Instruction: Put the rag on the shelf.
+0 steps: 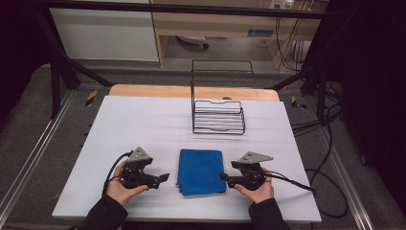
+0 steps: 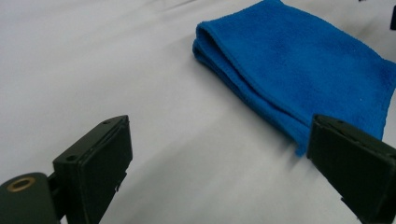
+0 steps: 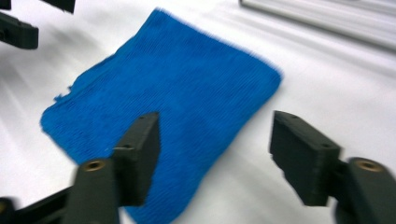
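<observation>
**Folded blue cloth lies between two open grippers**

High view: the blue cloth [image 1: 201,171] lies folded on the white table [image 1: 143,124], between the two tools. The left gripper [image 1: 165,177] points at it from one side, a little apart from its edge; the right gripper [image 1: 223,176] has its tips at the opposite edge. Beyond the cloth stands a black wire rack [image 1: 218,116]. Past the table's far edge are a dark frame, grey floor, a wooden cabinet and loose cables.

Left gripper view: the jaws stand wide apart with nothing but bare table between them. The cloth [image 2: 303,65] lies ahead and to the right, showing its stacked folded edge.

Right gripper view: the picture is blurred. The jaws are apart and hold nothing; the cloth [image 3: 177,107] lies ahead, running under the left jaw. The other gripper's black tips [image 3: 18,30] sit beyond the cloth.
</observation>
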